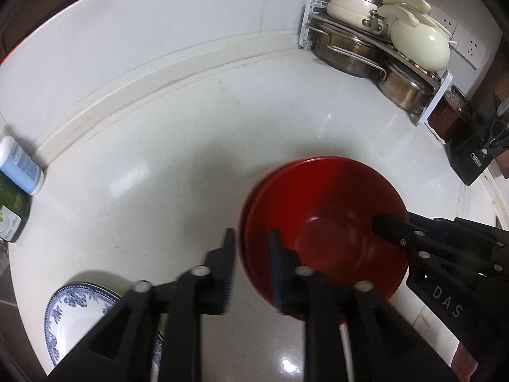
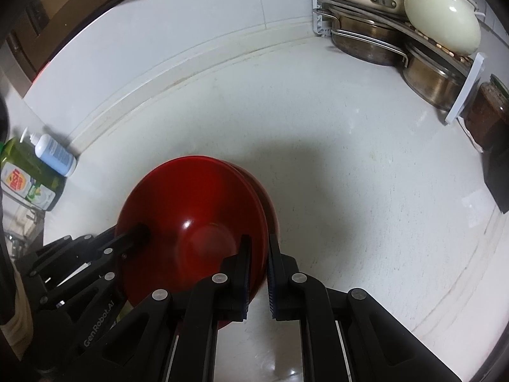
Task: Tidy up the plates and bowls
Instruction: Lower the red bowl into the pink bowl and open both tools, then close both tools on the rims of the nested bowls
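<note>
Wide bare stretch of white countertop (image 2: 350, 175) from the stacked red bowls (image 2: 197, 219) to the back edge and rightward. Blocked at the back right corner by a rack of pots (image 2: 397, 41) and a dark jar (image 2: 486, 114). Hemmed at the left edge by a blue-white bottle (image 2: 54, 154) and green bottle (image 2: 28, 175); blue-patterned plate (image 1: 76, 312) near the front left.

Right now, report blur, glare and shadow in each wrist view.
Left wrist view: motion blur smears the red bowls and the left gripper; lamp glare on the counter at the bottom. Right wrist view: sharper, highlight inside the bowls, broad shadow behind them, fisheye bends the backsplash.
</note>
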`<move>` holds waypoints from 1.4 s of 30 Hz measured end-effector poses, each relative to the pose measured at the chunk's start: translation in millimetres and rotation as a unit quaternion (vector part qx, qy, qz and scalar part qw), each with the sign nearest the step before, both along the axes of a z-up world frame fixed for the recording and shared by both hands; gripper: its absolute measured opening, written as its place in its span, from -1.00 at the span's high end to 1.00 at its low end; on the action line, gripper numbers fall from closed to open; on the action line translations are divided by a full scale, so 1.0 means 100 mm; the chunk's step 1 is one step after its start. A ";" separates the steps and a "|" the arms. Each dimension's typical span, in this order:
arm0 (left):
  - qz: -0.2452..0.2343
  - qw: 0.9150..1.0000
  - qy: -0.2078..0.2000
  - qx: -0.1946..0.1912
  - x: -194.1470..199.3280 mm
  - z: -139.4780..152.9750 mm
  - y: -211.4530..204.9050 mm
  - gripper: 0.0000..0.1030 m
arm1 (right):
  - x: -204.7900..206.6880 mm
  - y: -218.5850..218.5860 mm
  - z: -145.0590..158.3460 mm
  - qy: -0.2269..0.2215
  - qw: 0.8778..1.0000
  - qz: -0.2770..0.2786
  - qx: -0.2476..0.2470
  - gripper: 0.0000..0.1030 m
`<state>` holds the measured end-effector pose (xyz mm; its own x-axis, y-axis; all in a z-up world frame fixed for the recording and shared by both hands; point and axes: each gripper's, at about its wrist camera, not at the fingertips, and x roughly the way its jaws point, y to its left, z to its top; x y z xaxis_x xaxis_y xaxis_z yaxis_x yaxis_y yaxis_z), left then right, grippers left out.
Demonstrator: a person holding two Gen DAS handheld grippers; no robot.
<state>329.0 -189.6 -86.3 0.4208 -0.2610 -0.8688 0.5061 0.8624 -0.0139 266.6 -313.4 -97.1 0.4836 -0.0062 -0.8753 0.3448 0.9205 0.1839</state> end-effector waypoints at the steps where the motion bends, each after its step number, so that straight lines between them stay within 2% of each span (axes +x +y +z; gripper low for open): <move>1: 0.001 1.000 -0.005 -0.001 0.00 0.02 0.01 0.22 | 0.00 0.00 0.00 -0.002 1.000 0.000 -0.001 0.72; 3: 0.001 1.000 -0.014 -0.005 0.00 0.07 0.02 0.15 | -0.01 0.00 0.01 -0.004 1.000 -0.004 -0.011 0.70; 5: 0.005 1.000 -0.016 -0.010 0.01 0.12 0.06 0.12 | -0.03 -0.03 0.03 -0.008 1.000 -0.008 -0.017 0.49; 7: 0.008 1.000 -0.017 -0.017 0.02 0.17 0.10 -0.06 | -0.06 -0.06 0.07 -0.018 1.000 -0.014 -0.014 0.30; 8: 0.010 1.000 -0.019 -0.021 0.03 0.19 0.11 -0.09 | -0.08 -0.06 0.09 -0.024 0.999 -0.017 -0.012 0.27; 12: 0.026 0.999 -0.028 -0.017 0.06 0.26 0.20 -0.21 | -0.14 -0.09 0.16 -0.038 0.999 -0.031 -0.001 0.27; 17: 0.040 0.998 -0.043 0.007 0.07 0.25 0.28 -0.21 | -0.23 -0.13 0.15 -0.042 0.998 -0.052 0.013 0.27; 27: 0.027 0.999 -0.017 0.014 0.03 0.06 0.22 -0.21 | -0.20 -0.04 -0.05 -0.031 0.997 -0.045 0.059 0.27; 37: 0.019 0.999 -0.003 0.029 0.12 -0.07 0.08 -0.21 | -0.06 -0.06 -0.19 -0.012 0.997 -0.041 0.063 0.27; 40: 0.017 0.999 0.014 0.027 0.15 -0.14 0.05 -0.20 | -0.01 -0.09 -0.23 -0.005 0.997 -0.040 0.068 0.27; 42: 0.019 0.999 0.024 0.030 0.18 -0.18 0.03 -0.12 | 0.01 -0.10 -0.26 -0.003 0.997 -0.039 0.071 0.27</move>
<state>346.7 -186.2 -104.0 0.3862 -0.1929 -0.9020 0.4729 0.8810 0.0141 267.4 -323.3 -122.6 0.4917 0.0808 -0.8670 0.4124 0.8553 0.3135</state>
